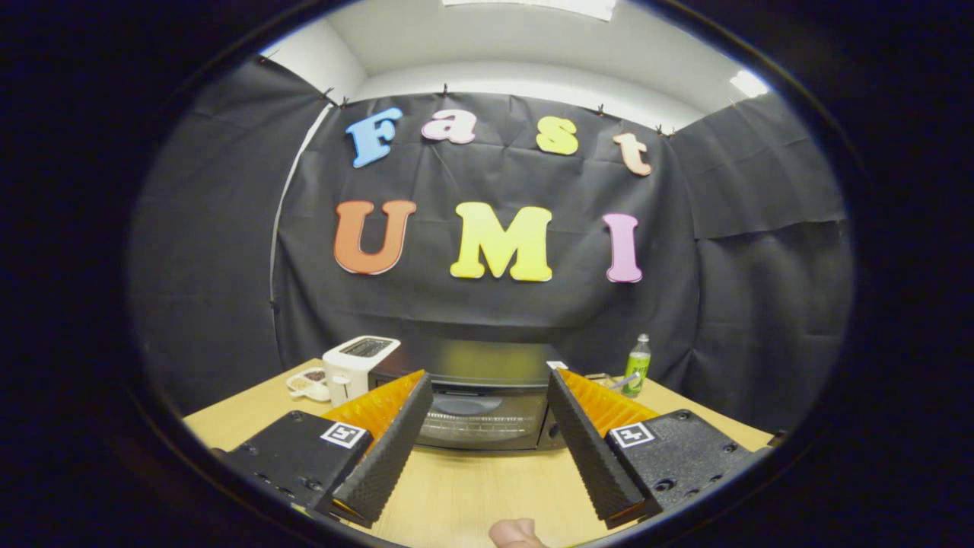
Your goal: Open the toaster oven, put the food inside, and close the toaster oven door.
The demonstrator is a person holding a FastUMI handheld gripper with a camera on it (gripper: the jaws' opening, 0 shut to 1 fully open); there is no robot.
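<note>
Ahead, the black toaster oven with a glass-fronted door [478,415] sits on the light wooden desk [472,487], just beyond the fingers and framed between them; its door looks shut, glass upright, a wire rack dimly showing behind it; whether food lies inside I cannot tell through the dark glass; a shut door fits both a start and a finished job. Hand-held gripper [487,510] is spread wide, 2 fingers well apart, nothing between them but bare desk. A white slot toaster [356,365] stands just left of the oven, a small white dish with bits of food [308,382] beside it; a green plastic bottle [638,365] stands to the right of the oven. A fingertip [514,533] shows near the fingers' base. Judgement: oven body heavy and stiff, unlikely to slide; door is hinged metal and glass, fragile pane, so take it by the handle along its top edge, not the glass; handle is likely smooth and may slip.
</note>
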